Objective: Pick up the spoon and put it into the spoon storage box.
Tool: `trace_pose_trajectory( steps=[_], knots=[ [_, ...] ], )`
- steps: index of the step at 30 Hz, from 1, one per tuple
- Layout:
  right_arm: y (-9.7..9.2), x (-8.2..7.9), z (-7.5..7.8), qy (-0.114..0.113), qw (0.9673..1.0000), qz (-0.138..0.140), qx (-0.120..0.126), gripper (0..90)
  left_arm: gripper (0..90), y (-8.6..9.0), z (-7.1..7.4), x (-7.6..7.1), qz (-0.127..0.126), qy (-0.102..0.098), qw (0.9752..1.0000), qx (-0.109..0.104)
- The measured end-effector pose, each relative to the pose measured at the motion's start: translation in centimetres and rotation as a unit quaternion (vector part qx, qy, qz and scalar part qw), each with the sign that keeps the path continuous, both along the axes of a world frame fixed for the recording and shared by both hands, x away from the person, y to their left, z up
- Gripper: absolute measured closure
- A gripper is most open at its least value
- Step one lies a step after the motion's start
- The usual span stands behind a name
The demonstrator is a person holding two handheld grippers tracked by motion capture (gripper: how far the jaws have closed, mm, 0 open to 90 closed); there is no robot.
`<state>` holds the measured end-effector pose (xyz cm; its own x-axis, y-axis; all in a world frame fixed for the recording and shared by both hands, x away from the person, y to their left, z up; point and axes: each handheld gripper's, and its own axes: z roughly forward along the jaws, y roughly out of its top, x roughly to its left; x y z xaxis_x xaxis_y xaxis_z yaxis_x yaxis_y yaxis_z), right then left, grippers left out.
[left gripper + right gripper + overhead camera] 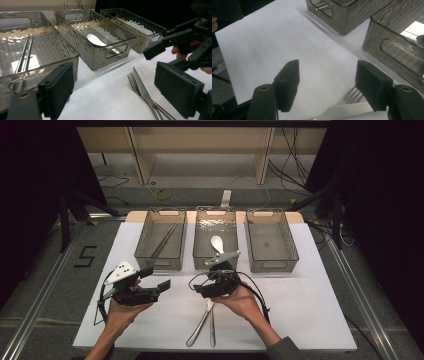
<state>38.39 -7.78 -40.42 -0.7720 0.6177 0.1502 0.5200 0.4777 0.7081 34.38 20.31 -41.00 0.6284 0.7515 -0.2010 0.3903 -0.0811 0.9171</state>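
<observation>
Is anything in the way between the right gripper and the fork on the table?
Nothing visible. The right gripper is open right above the fork, with only bare white table between its jaws. The knife lies beside the fork.

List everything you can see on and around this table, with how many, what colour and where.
Bins: three, clear smoky grey, in a row at the far side of the table.
Chopsticks: one pair, metal, in the left bin.
Spoon: one, white, in the middle bin.
Fork: one, silver, on the white sheet nearer the person.
Knife: one, silver, lying over the fork.
Sheet: one, white, covering the table.
Number 5: one, black, on the floor to the left.
Left gripper: black, open, over the sheet.
Right gripper: black, open, above the fork.
</observation>
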Motion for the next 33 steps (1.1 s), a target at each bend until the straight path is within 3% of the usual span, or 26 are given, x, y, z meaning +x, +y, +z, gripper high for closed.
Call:
trace_pose_trajectory(
  steps=[6, 14, 33],
  knots=[
    [0.2, -1.2, -0.9, 0.016, 0.9997, 0.017, 0.008, 33.4, 15.7, 0.0, 0.0, 0.0, -0.001, 0.000, 1.0000, 0.000],
    [1.1, -2.6, -1.9, 0.014, 0.9992, 0.038, 0.001, 31.5, 15.7, 0.2, 0.0, 0.1, 0.002, 0.002, 1.0000, -0.003],
    [2.6, -4.5, -4.1, 0.031, 0.9956, 0.084, -0.029, 32.3, 15.7, 0.2, 0.0, 0.1, 0.001, 0.002, 1.0000, -0.006]
  ],
)
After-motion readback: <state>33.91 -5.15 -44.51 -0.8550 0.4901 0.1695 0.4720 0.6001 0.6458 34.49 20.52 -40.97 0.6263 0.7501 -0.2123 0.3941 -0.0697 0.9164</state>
